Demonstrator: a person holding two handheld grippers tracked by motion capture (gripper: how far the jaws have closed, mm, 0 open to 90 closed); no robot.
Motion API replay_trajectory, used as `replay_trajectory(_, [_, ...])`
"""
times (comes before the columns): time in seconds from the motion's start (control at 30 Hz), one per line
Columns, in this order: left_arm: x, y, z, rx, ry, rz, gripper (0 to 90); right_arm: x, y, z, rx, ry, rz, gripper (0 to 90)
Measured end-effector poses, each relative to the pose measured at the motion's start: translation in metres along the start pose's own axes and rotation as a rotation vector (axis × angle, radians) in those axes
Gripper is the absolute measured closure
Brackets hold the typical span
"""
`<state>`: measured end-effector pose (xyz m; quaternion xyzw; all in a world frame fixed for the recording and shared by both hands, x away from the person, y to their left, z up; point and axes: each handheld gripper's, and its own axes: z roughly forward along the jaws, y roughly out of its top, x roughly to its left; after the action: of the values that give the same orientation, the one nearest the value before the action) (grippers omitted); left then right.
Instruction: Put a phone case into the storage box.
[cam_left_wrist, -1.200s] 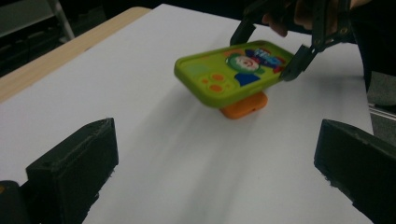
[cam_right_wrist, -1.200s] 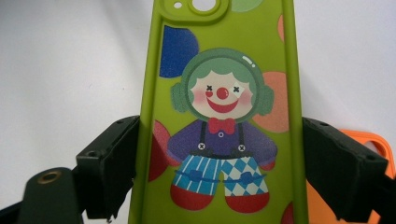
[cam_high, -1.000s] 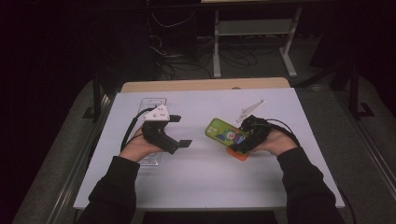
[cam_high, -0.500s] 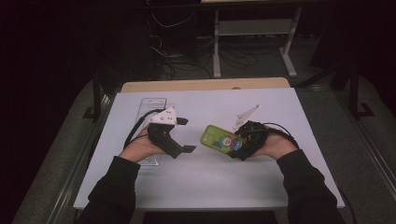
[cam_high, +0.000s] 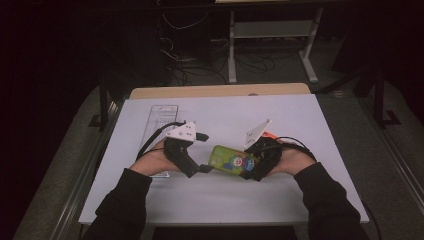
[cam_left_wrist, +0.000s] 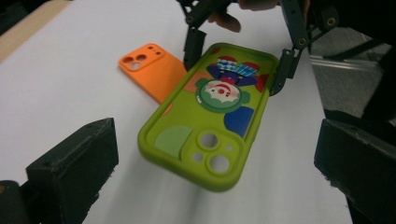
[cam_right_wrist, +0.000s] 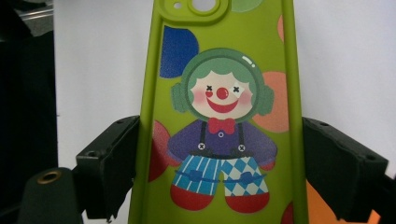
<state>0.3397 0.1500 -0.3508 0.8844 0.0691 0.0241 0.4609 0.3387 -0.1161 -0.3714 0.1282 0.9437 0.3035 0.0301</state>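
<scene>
The right hand-held gripper (cam_high: 256, 162) pinches the green phone case (cam_high: 232, 160) across its width. In the right gripper view the two black jaws press on the long edges of the green phone case (cam_right_wrist: 219, 112) near its lower end, at the level of the clown figure's trousers.

The case is held above the white worktop (cam_high: 300, 120), clear of the surface, between the two hands. Its long axis runs roughly left to right in the high view, along the line between the two grippers. The camera-cutout end points toward the left hand-held gripper (cam_high: 202, 152); the opposite end sits in the right gripper's jaws. The printed side with the clown faces up.

In the left gripper view the green phone case (cam_left_wrist: 212, 114) is tilted, with the camera-cutout end nearest that camera. The left hand-held gripper (cam_left_wrist: 215, 186) has its jaws spread wide, one on each side of that end, and neither pad touches the case.

An orange phone case (cam_left_wrist: 152, 70) lies flat on the worktop just beyond the green one. A clear tray (cam_high: 159, 117) lies on the worktop behind the left hand.
</scene>
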Motion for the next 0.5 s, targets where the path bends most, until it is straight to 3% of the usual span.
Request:
replay_trajectory(0.23, [-0.005,0.0,0.009,0.054,-0.047,0.042,0.0,0.009,0.005,0.005,0.014,0.035,-0.042,14.9])
replay_trajectory(0.3, [-0.008,-0.001,0.012,0.045,-0.064,0.033,0.0,0.011,0.007,0.006,0.018,0.044,-0.054,14.9])
replay_trajectory(0.5, [-0.014,-0.002,0.021,0.091,-0.097,0.047,0.0,0.018,0.013,0.009,0.033,0.064,-0.093,14.9])
